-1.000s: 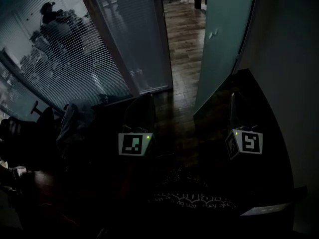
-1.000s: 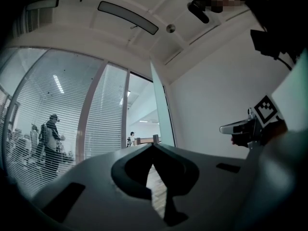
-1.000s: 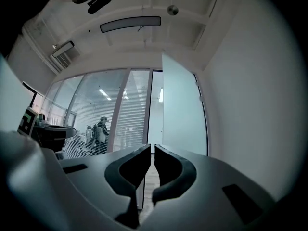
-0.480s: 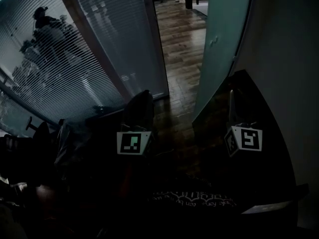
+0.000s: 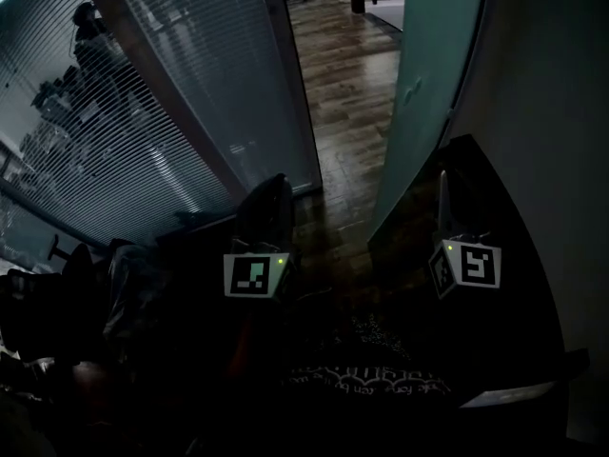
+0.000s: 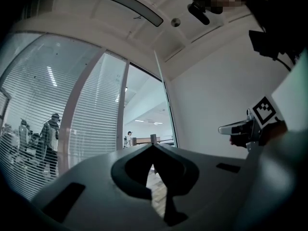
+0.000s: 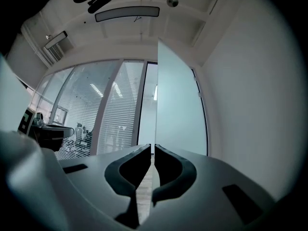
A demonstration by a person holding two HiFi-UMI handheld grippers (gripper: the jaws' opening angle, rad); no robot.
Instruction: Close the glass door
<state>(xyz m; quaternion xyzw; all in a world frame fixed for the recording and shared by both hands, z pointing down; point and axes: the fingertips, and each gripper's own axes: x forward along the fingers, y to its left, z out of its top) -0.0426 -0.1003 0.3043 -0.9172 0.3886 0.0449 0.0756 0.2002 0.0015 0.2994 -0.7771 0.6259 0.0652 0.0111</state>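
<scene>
The glass door [image 5: 430,74] is seen swung open, its frosted leaf lying close along the pale wall [image 5: 547,112] on the right, with its free edge turned toward the person. The right gripper [image 5: 443,181] is held low near that leaf, its fingers brought together on nothing, presumably so that the leaf can be pushed or hooked rather than gripped. The left gripper [image 5: 276,187] is kept nearer the middle of the doorway, fingers likewise closed and empty. The opening is flanked on the left by a glazed partition [image 5: 181,103] with slatted blinds, and nothing is seen lying on the wooden floor [image 5: 347,74] in the door's likely sweep. Dark shapes [image 5: 86,293] at lower left, possibly a chair, are too dim to be identified.
</scene>
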